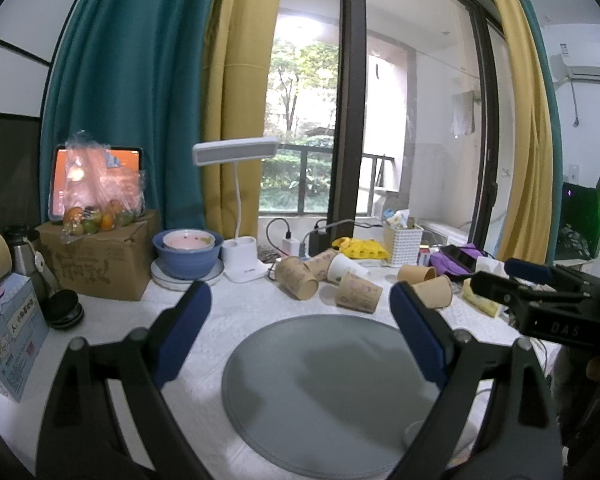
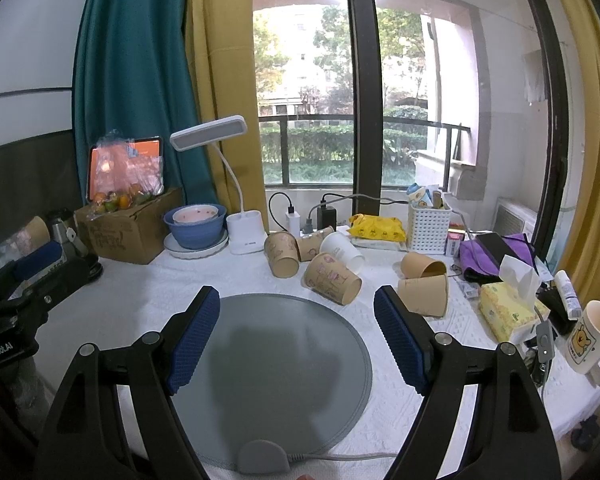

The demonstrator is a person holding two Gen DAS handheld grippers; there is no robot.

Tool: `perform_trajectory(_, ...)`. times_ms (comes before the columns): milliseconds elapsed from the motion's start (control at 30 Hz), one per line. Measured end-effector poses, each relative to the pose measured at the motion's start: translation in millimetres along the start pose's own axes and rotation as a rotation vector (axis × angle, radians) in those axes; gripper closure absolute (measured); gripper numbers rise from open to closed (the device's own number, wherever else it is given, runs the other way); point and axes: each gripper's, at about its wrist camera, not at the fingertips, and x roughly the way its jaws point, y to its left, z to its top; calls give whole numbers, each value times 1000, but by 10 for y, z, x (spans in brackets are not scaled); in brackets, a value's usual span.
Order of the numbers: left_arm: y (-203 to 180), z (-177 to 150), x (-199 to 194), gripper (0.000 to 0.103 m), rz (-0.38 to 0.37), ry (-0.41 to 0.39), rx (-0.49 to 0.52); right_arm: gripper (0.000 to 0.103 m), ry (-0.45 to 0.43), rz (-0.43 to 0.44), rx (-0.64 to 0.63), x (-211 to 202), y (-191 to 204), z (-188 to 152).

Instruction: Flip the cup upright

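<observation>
Paper cups [image 2: 332, 283] lie tipped in a heap at twelve o'clock beyond the grey mat [image 2: 276, 360]. Left gripper [image 1: 300, 304] and right gripper [image 2: 296, 308] hover over the mat, jaws apart and empty, apparently poised to reach.

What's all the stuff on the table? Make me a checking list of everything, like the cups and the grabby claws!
Surface: white tablecloth with a round grey mat in front.
Job's things: six paper cups lying on their sides behind the mat; one is white. None upright.
Clutter: blue bowl, desk lamp, cardboard box with fruit, white basket, tissue pack, bear mug.
Grippers: left gripper and right gripper both open, empty, above the mat.
Cables: chargers plugged in at the back; mat's cord.
Surroundings: window, teal and yellow curtains.
</observation>
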Motion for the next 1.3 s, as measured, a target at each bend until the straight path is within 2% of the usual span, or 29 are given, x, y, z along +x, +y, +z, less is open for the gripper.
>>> perform_trajectory(1033,-10,-17,22,11,3,7,-1,21,0,-1,7,21,-51,-24)
perform_trajectory(1300,-22,-120,137,11,0,47,-9,21,23,-21,17,130,-161,-59)
